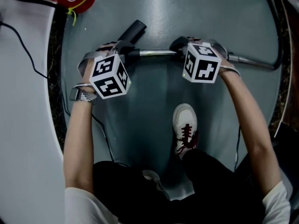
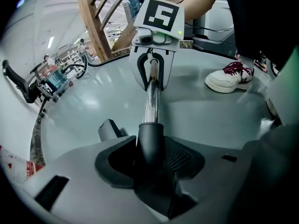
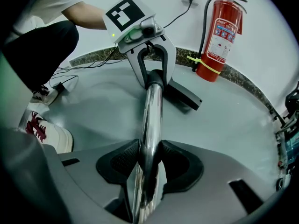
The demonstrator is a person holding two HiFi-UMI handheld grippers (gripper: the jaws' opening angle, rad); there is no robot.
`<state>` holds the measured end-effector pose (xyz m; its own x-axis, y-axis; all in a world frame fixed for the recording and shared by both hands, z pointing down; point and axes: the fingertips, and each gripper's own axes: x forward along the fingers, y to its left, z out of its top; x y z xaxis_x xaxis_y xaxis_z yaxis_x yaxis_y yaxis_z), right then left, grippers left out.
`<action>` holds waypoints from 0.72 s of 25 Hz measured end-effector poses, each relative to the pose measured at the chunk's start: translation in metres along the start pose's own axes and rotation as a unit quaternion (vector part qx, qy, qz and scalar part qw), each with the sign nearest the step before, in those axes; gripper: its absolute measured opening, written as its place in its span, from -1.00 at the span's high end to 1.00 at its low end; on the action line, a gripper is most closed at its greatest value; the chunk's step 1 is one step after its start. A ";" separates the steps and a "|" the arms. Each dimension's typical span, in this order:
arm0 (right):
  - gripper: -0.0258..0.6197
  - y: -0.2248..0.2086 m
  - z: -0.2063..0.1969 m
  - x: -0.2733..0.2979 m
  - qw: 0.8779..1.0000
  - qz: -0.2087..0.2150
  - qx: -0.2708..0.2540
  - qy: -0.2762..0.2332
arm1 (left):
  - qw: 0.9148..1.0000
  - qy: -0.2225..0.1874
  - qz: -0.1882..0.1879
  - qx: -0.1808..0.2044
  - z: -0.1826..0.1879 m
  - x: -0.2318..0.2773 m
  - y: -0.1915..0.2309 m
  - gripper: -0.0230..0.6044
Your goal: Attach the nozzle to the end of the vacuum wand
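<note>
My left claw (image 2: 150,158) grips the black nozzle (image 2: 150,141), sleeved over the chrome vacuum wand (image 2: 152,94); the wand runs straight ahead into my right claw (image 3: 147,161), clamped around it

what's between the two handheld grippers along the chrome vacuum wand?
Head view: only a bare stretch of the shiny chrome vacuum wand tube, nothing else on it.

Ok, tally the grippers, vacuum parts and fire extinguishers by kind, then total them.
grippers: 2, the left gripper and the right gripper
vacuum wand: 1
nozzle: 1
fire extinguisher: 1
total: 5
</note>
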<state>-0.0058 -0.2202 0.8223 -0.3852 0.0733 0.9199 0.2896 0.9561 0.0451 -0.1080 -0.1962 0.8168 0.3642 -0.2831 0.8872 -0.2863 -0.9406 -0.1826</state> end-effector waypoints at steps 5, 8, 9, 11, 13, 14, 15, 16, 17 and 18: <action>0.40 0.000 -0.002 -0.002 1.000 -0.001 -0.002 0.002 | 1.000 -0.005 -0.014 -0.014 0.003 0.001 -0.001 0.35; 0.40 0.003 -0.003 -0.002 1.000 -0.002 -0.005 0.003 | 1.000 -0.003 -0.023 -0.016 0.005 0.002 -0.004 0.35; 0.40 0.003 -0.003 -0.001 1.000 -0.003 -0.008 0.004 | 1.000 -0.002 -0.025 -0.018 0.005 0.002 -0.005 0.35; 0.40 0.004 -0.002 -0.002 1.000 -0.006 -0.017 0.004 | 0.999 -0.004 -0.030 -0.025 0.005 0.002 -0.006 0.35; 0.40 0.003 0.001 -0.004 0.999 -0.008 -0.032 0.006 | 0.999 -0.006 -0.036 -0.034 0.006 0.001 -0.005 0.35; 0.40 0.003 0.002 -0.005 0.999 -0.009 -0.040 0.007 | 0.999 -0.006 -0.039 -0.037 0.006 0.001 -0.005 0.35; 0.40 0.003 0.002 -0.006 0.999 -0.010 -0.043 0.007 | 0.998 -0.006 -0.041 -0.039 0.006 0.000 -0.005 0.35; 0.40 0.003 0.002 -0.006 0.999 -0.010 -0.043 0.008 | 0.998 -0.005 -0.044 -0.041 0.007 0.000 -0.005 0.35; 0.40 0.003 0.001 -0.006 0.999 -0.010 -0.042 0.007 | 0.998 -0.003 -0.046 -0.042 0.007 0.000 -0.005 0.35; 0.40 0.003 0.002 -0.007 0.999 -0.011 -0.043 0.006 | 0.998 0.000 -0.049 -0.042 0.007 -0.001 -0.004 0.35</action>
<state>-0.0045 -0.2176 0.8154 -0.3810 0.0493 0.9232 0.3566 0.9292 0.0975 -0.1008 -0.1933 0.8140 0.3944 -0.1914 0.8988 -0.3223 -0.9447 -0.0597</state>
